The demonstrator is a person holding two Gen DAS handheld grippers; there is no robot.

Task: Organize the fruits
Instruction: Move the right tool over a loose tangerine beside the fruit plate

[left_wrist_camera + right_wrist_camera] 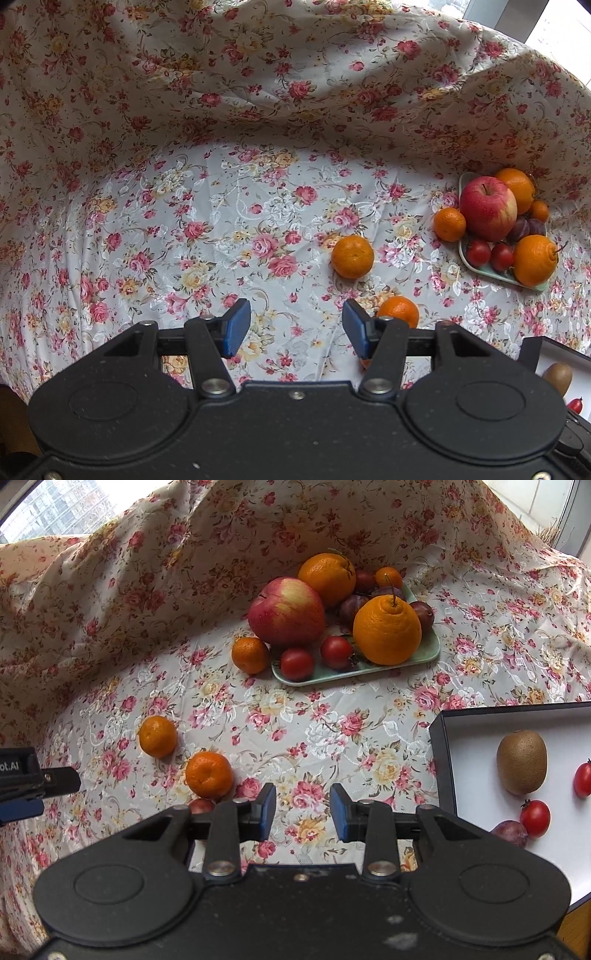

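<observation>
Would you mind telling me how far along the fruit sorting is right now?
Done so far: the black box holds a kiwi, two cherry tomatoes and a plum. In hand: nothing; the left gripper and right gripper are both open and empty. Left: three mandarins loose on the cloth, plus the piled green tray with its apple.

You get soft daylight in both views, coming from the window (55, 509) at the upper left of the right wrist view and the upper right corner of the left wrist view, where it blows out to white. The raised cloth (258, 74) reads dimmer and warmer than the flat part below. Shadows under the fruit are faint. The apple (286, 611) carries a mild sheen. Focus is sharp mid-frame; the fisheye bends the edges, and the corners go dark.
</observation>
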